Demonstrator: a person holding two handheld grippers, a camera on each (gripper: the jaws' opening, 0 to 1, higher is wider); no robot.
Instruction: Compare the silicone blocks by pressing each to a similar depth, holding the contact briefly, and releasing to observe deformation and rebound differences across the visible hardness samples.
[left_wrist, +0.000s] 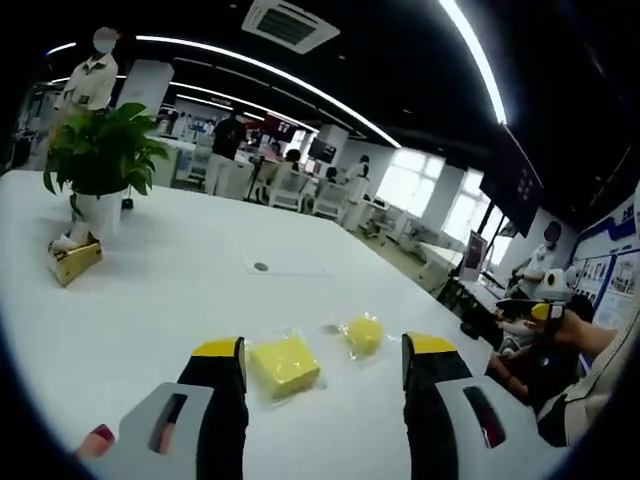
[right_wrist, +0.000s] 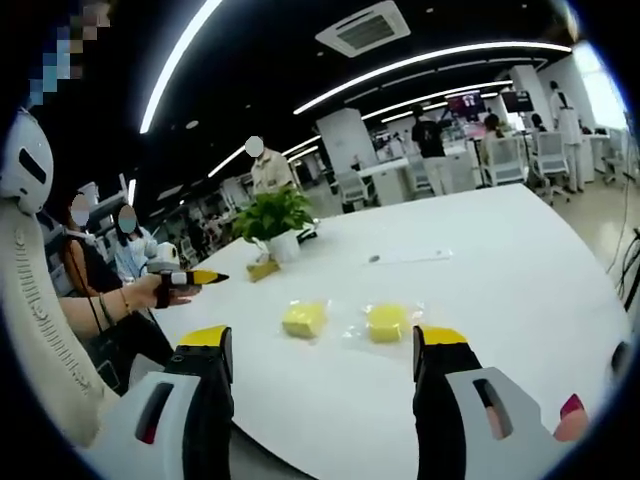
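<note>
A big white table (left_wrist: 150, 290) fills the room's middle. Two yellow blocks lie on it, each in a clear bag.

In the left gripper view, the left gripper (left_wrist: 322, 358) hangs over the near edge of the table. Its two jaws are spread wide and hold nothing. The square block (left_wrist: 283, 364) sits just inside the left jaw, very near it, but I cannot tell if they touch. The round block (left_wrist: 364, 333) lies a bit farther away, between the jaws, near the square block but apart from it.

In the right gripper view, the right gripper (right_wrist: 325, 347) is also spread wide with nothing in it. It is off the edge of the table. The square block (right_wrist: 304, 319) and the round block (right_wrist: 387, 322) lie side by side on the table (right_wrist: 480, 260) ahead of it, with a small gap between them.

A plant (left_wrist: 100, 150) in a white pot stands far back on the table, with a small yellow box (left_wrist: 75, 262) beside it. A person's hand (right_wrist: 160, 290) at the side of the table holds a small black and yellow tool (right_wrist: 190, 277). More people stand and sit at desks far behind.
</note>
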